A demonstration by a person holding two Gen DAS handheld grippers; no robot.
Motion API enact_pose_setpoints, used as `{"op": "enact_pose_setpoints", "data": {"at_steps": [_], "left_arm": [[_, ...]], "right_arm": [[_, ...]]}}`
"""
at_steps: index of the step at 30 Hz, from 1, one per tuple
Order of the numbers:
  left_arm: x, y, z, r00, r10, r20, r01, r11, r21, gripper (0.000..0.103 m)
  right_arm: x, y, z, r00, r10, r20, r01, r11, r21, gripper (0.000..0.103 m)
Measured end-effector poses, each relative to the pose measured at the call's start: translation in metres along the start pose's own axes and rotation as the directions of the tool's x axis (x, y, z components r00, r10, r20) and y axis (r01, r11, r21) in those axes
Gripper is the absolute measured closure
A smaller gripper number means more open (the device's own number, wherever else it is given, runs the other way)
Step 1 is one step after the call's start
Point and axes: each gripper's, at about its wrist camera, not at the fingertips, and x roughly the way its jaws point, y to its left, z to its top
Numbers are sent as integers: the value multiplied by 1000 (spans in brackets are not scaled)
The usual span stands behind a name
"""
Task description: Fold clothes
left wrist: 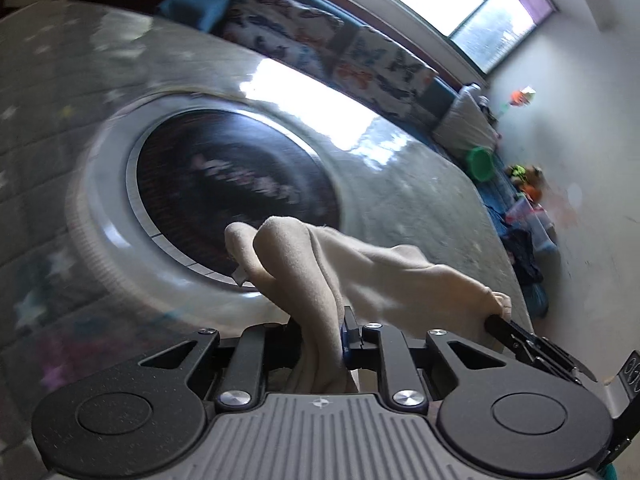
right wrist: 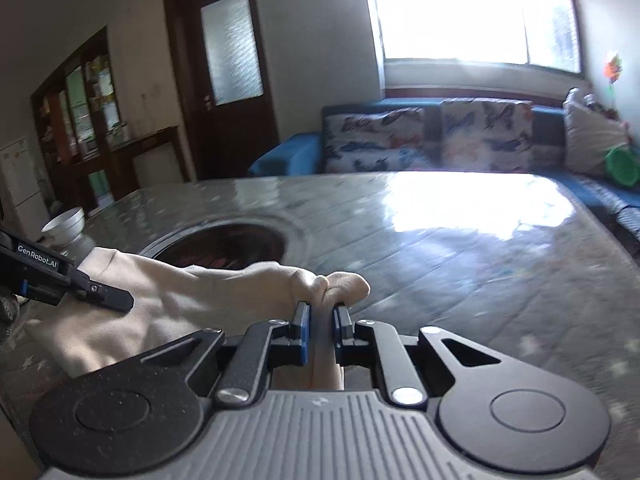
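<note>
Item: beige garment (right wrist: 168,304), soft knit, one piece. You hold it lifted just above the grey table (right wrist: 460,248), slung between both tools, near the dark round inset (right wrist: 218,242) in the tabletop.

Left gripper (left wrist: 326,332): jaws pressed onto a bunched fold of the cloth, which runs up between them and drapes forward. Seen from the right wrist, this gripper (right wrist: 116,300) lies on the garment's far edge.

Right gripper (right wrist: 322,322): jaws pinching a gathered edge, a small knob of fabric poking out past the tips. From the left wrist its black fingers (left wrist: 500,326) bite the cloth's other end.

Reason for the hold, as a judgement: two pinches set apart keep an edge stretched, so you can carry it over or lay it flat without it collapsing.

Also present: white bowl (right wrist: 64,220) at the table's far left; blue sofa (right wrist: 288,158) with butterfly cushions (right wrist: 374,140) under the window.

Stage of folding: cannot tell from this hold.
</note>
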Motion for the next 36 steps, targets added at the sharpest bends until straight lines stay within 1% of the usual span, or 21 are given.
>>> {"op": "enact_pose_setpoints", "data": {"at_steps": [4, 8, 14, 18, 22, 28, 31, 33, 34, 36], "left_arm": [[19, -30, 6, 1000, -26, -14, 27, 998, 54, 85], [41, -60, 13, 998, -49, -40, 53, 994, 99, 85], [74, -103, 20, 994, -72, -84, 85, 982, 166, 85], [96, -127, 22, 990, -73, -117, 96, 975, 200, 85], [116, -142, 23, 986, -74, -148, 105, 971, 213, 85], [146, -165, 23, 978, -76, -196, 121, 966, 228, 84], [157, -170, 23, 974, -68, -215, 120, 964, 238, 84], [163, -171, 22, 974, -53, -220, 109, 962, 249, 84], [165, -170, 22, 974, -47, -222, 103, 963, 249, 84], [169, -168, 22, 973, -35, -227, 92, 965, 246, 84]], "right_arm": [[-19, -17, 7, 998, -62, 31, 62, 998, -3, 93], [-38, -41, 15, 989, -136, 56, 136, 991, 10, 93], [-57, -76, 20, 972, -225, 65, 223, 974, 34, 93], [-59, -97, 19, 962, -268, 55, 266, 963, 42, 93], [-60, -118, 17, 951, -308, 40, 306, 951, 53, 93], [-55, -148, 12, 939, -344, 13, 342, 936, 80, 93], [-49, -158, 8, 934, -357, -8, 356, 930, 88, 93], [-46, -164, 6, 928, -371, -12, 371, 924, 91, 97], [-46, -167, 4, 925, -379, -14, 379, 921, 96, 97], [-46, -176, 2, 927, -374, -19, 374, 920, 114, 97]]}}
